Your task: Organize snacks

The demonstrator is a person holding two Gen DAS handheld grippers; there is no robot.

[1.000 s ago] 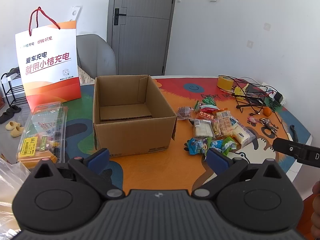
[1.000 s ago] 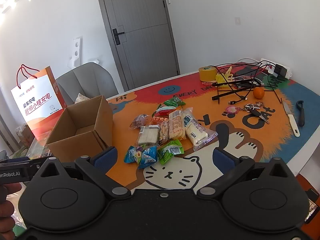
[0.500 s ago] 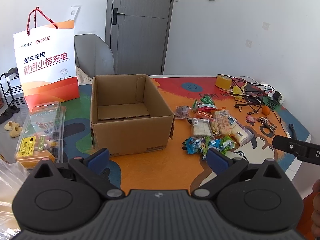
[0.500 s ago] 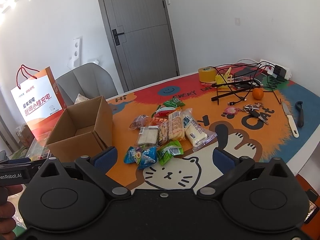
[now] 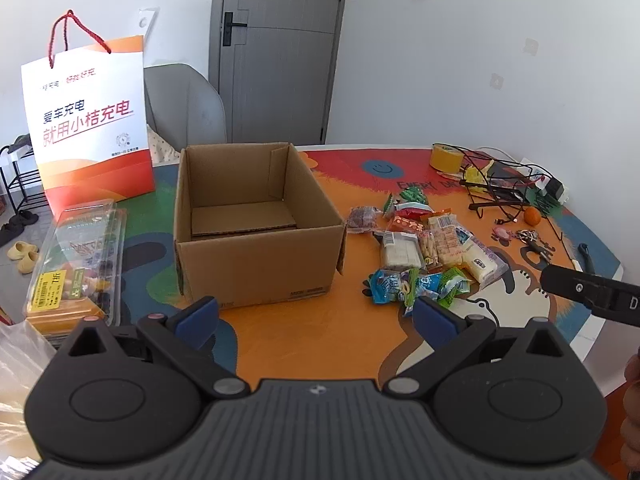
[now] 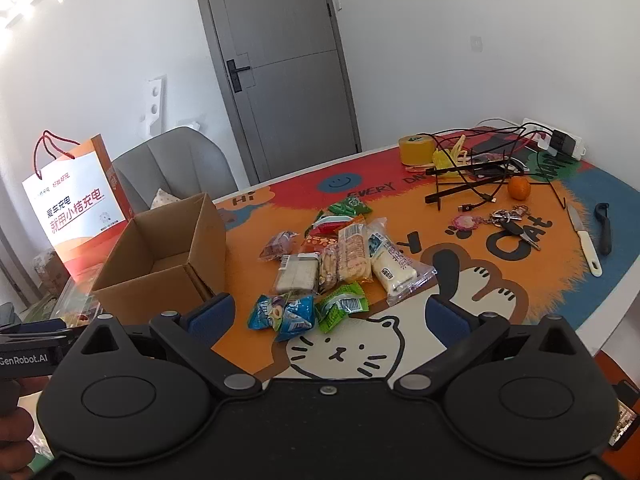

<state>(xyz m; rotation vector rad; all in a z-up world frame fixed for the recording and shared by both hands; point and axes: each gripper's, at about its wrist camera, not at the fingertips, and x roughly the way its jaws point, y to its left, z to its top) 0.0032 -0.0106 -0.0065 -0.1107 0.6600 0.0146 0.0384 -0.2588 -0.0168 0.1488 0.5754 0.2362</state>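
Left gripper (image 5: pixel 316 314): jaws spread wide, nothing between them, held above the near edge of the table (image 5: pixel 280 332). Beyond and left of its left jaw lies a clear plastic food tray (image 5: pixel 76 256), and farther back stands a white and orange paper bag (image 5: pixel 92 120) with red cord handles. Straight ahead of the left jaw, just past it, sits the cardboard box (image 5: pixel 256 224), flaps open, with only a loose cardboard sheet inside. Ahead of the right jaw, to the right of the box and apart from it, lies the pile of snack packets (image 5: pixel 424 248); the blue and green packets are the nearest to that jaw.

Right gripper (image 6: pixel 328 316): jaws likewise spread wide and holding nothing. The box (image 6: pixel 168 256) stands ahead of and left of its left jaw. The snack packets (image 6: pixel 340 256) lie directly ahead, between the lines of the two jaws, all flat on the table mat. Beyond the right jaw, well apart from the snacks, lie a bunch of keys (image 6: pixel 508 220), an orange (image 6: pixel 519 188), a roll of tape (image 6: pixel 416 148), tangled cables (image 6: pixel 480 168) and a knife (image 6: pixel 584 240).
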